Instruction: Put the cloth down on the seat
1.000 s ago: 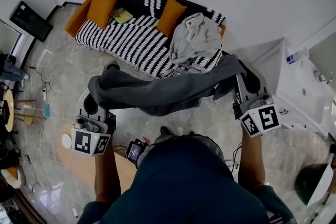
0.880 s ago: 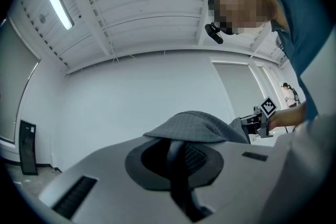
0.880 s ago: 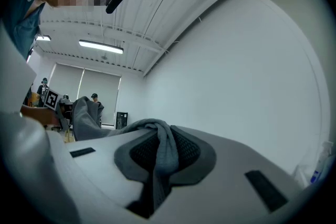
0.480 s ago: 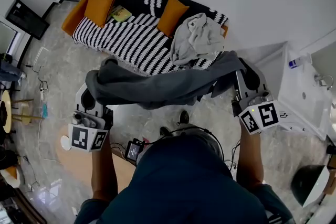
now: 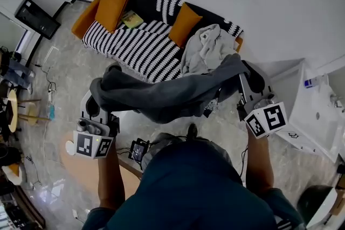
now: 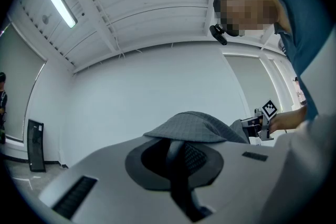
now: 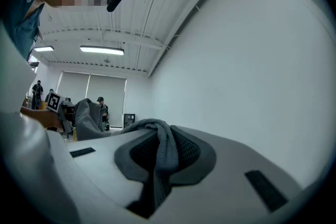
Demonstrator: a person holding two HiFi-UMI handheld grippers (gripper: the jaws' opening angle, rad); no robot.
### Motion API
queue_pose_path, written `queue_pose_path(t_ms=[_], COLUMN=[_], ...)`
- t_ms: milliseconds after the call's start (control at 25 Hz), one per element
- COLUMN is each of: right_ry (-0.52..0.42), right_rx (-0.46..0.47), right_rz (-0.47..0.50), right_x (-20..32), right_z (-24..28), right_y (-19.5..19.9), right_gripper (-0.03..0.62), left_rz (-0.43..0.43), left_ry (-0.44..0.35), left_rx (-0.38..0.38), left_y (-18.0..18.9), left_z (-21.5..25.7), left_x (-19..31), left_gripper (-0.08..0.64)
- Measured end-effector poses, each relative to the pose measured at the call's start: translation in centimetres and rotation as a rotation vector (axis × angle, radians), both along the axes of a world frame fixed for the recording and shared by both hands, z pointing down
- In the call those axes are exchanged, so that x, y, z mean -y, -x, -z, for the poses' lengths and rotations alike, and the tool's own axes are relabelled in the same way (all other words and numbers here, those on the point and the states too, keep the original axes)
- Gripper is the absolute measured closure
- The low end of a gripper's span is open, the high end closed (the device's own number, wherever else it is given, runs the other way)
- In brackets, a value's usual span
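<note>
A dark grey cloth (image 5: 161,93) hangs stretched between my two grippers, in front of the sofa. My left gripper (image 5: 104,85) is shut on its left end, with the fabric bunched over the jaws (image 6: 195,126). At the other end my right gripper (image 5: 243,74) is shut on the cloth, and a fold (image 7: 160,150) runs down between its jaws. The sofa seat (image 5: 135,46) has a black-and-white striped cover and lies just beyond the cloth. The cloth's right end overlaps the sofa's right edge in the head view.
A light grey garment (image 5: 207,51) lies heaped on the sofa's right end. Two orange cushions (image 5: 114,4) (image 5: 184,23) and a yellow item (image 5: 132,20) sit on the sofa. A dark screen (image 5: 36,18) stands at left, white furniture (image 5: 318,110) at right, and a wooden table (image 5: 81,167) near my left arm.
The cloth stays stretched between both shut grippers. The sofa has shifted slightly down and right in view, and the cloth's right end now overlaps the light garment more.
</note>
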State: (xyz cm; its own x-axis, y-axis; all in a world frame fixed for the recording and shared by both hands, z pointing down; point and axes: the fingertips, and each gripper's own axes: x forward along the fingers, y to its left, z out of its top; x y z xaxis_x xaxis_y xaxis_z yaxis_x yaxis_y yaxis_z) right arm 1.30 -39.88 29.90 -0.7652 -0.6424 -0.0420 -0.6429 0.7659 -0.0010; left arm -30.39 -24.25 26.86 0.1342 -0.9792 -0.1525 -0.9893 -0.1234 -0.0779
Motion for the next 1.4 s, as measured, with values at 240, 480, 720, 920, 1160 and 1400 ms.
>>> queue_pose_path(t_ms=[240,480,720,920,1160,1400], right_ry=[0.012,0.018,-0.014,-0.028,-0.014,0.012], right_rx=[-0.007,-0.016,-0.016,-0.027,-0.042,-0.023], right_rz=[-0.001,-0.051,-0.115,-0.140,-0.153,-0.136], right_x=[2.7,4.4,6.1,7.2,10.0,14.2], right_z=[-0.2,0.0,0.8,1.0,0.7,-0.6], right_y=[1.6,4.8,8.2,10.5,11.4,11.3], right_gripper=[0.551,0.551,0.551,0.551,0.551,0.551], left_rz=[0.005,-0.046,-0.125,-0.167,-0.178,-0.157], left_ry=[0.017,0.023,0.003,-0.009,0.002,0.024], left_rx=[-0.002,0.010,0.032,0.043,0.025,0.039], left_y=[1.9,5.1,8.7,10.8,12.1,12.0], left_z=[-0.3,-0.5,0.2,0.2,-0.3,-0.9], left_x=[2.3,5.0,7.8,9.7,13.2,17.3], left_gripper=[0.546,0.546,0.546,0.546,0.546,0.546])
